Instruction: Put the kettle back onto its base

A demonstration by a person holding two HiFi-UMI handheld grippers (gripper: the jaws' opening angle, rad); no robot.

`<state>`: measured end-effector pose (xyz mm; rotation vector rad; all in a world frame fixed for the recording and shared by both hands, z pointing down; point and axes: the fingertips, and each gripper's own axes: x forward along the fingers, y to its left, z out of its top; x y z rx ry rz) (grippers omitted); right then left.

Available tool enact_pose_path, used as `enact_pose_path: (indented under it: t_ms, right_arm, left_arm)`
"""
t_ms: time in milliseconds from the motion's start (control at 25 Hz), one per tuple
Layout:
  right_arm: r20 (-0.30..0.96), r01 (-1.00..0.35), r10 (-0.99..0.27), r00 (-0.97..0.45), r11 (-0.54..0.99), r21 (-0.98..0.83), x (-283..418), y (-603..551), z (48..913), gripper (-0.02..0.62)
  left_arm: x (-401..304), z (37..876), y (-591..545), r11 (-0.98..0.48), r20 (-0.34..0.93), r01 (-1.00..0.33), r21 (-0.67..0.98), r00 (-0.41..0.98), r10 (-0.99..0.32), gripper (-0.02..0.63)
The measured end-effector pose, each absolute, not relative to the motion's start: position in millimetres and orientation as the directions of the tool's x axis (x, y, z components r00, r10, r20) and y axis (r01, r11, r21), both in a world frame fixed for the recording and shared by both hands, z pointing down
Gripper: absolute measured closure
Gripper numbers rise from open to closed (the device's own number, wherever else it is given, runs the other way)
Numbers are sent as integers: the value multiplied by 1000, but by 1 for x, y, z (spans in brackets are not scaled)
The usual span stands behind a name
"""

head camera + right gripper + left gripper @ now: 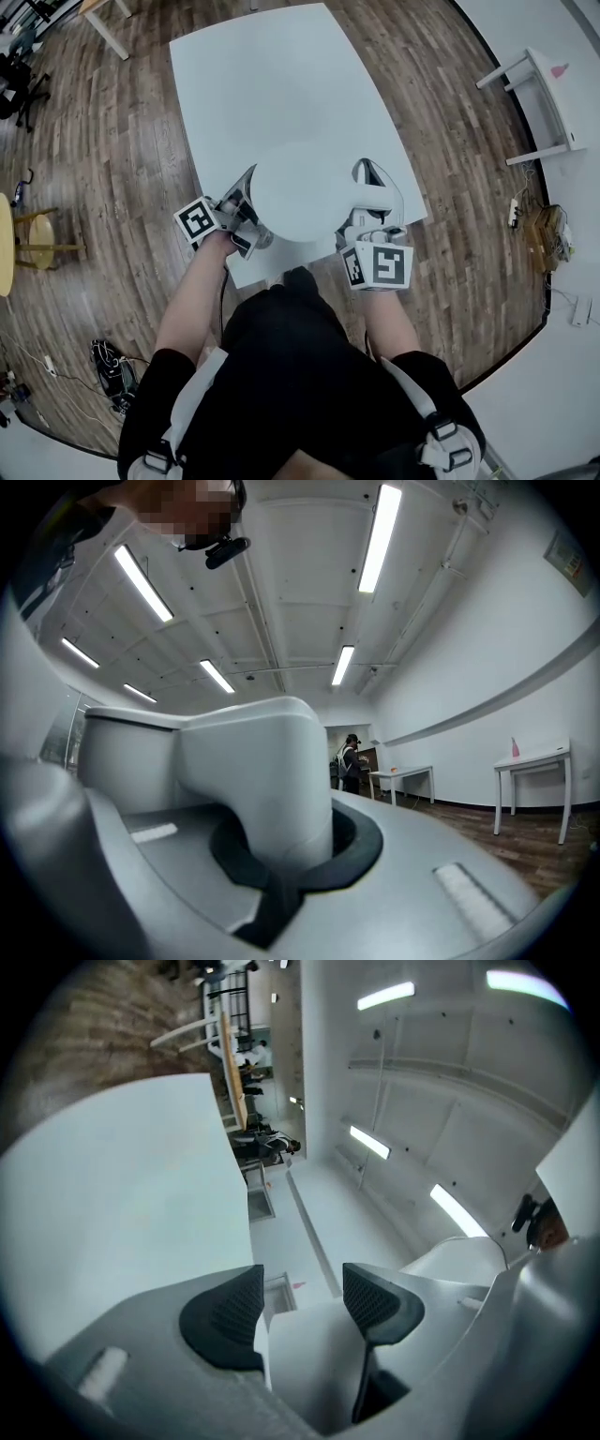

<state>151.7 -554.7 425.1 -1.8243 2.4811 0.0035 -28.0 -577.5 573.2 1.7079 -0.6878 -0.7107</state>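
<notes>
Tongs on the right (281, 855) clenched round the curved white plastic handle (253, 771) of the round white kettle (300, 192), at the white table's (272, 84) near edge; left tongs (300, 1312) pinching a white edge (305, 1358) beside it. Lower level, centred over the base, unseen here.

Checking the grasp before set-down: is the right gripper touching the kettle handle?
Touching. In the right gripper view, the right gripper has both dark pads pressed against the white kettle handle, with no gap showing on either side.
</notes>
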Motion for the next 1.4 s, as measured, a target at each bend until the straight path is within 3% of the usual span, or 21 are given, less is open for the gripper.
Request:
enact_pose_path:
  t_ms: [160, 240, 360, 720, 1400]
  right_arm:
    - [-26, -954, -954, -298, 299, -33, 155, -566, 438, 589]
    - [-14, -953, -953, -302, 302, -25, 154, -569, 444, 591]
    - [-5, -953, -954, -300, 300, -31, 153, -571, 451, 589]
    - [29, -959, -958, -285, 285, -10, 155, -573, 488, 589]
    - [48, -952, -952, -303, 304, 19, 144, -571, 517, 589]
  left_arm:
    - [-47, 560, -585, -311, -11, -364, 878, 633, -774, 347]
    - [-54, 549, -585, -368, 2, -479, 797, 612, -791, 504]
    - [-56, 540, -585, -378, 15, -566, 733, 569, -822, 605]
    - [-42, 541, -585, -371, -62, -427, 825, 583, -810, 607]
    - [-35, 570, -576, -356, -19, -473, 806, 581, -814, 609]
